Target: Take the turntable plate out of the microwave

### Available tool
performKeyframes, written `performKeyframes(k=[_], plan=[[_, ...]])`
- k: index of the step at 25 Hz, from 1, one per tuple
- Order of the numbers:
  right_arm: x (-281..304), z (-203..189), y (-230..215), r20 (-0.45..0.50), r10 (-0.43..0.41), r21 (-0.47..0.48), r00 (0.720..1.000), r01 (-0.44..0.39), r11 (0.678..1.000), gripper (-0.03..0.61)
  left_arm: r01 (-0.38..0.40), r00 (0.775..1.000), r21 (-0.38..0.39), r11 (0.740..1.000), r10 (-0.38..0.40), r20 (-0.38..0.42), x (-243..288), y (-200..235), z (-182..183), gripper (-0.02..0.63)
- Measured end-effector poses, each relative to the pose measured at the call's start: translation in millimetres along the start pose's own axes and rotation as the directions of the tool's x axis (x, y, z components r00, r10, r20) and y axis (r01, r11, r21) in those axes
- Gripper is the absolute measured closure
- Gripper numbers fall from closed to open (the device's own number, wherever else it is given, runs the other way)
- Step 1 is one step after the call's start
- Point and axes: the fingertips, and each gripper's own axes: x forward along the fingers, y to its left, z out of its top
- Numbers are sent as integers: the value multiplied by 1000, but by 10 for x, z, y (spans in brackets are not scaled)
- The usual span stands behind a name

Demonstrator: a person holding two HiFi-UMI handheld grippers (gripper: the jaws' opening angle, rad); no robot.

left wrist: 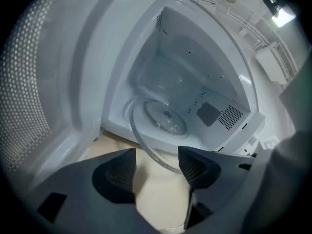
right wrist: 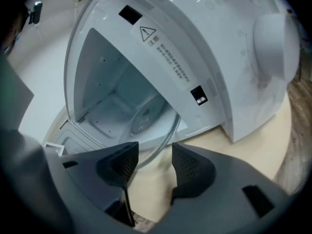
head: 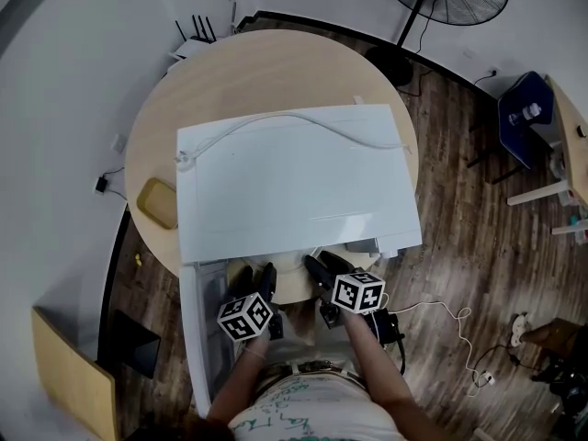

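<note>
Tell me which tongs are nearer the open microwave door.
Left. The left tongs hover right beside the open microwave door; the right tongs are farther away, on the left tongs' other side.

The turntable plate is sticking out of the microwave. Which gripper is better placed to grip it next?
Right, but only narrowly. The right gripper is open, and the rim of the clear glass turntable plate crosses between its jaws. The left gripper is open too, but there the rim runs close to one jaw.
</note>
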Motion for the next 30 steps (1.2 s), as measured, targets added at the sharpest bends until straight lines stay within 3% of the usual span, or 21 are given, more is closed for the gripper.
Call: performKeyframes(k=[6, 11, 16, 18, 22, 30], plan=[[127, 26, 1, 10, 55, 142, 998, -56, 988, 373, 48, 999, -56, 997, -48, -8, 140, -63, 2, 353], [216, 71, 15, 2, 66, 140, 998, -66, 988, 376, 77, 997, -183, 980, -71, 38, 228, -51, 74, 353], [237, 48, -32, -24, 68, 167, 997, -63, 984, 422, 86, 996, -239, 967, -81, 27, 306, -36, 71, 353], [253, 51, -13, -22, 84, 190, 996, -79, 979, 462, 82, 997, -241, 967, -82, 9, 322, -42, 59, 359], [238, 51, -12, -2, 100, 217, 995, -97, 971, 472, 120, 992, -279, 953, -124, 5, 320, -78, 10, 433], [120, -37, 8, -12, 104, 174, 994, -101, 980, 472, 105, 994, -269, 957, -109, -1, 191, -52, -120, 436]])
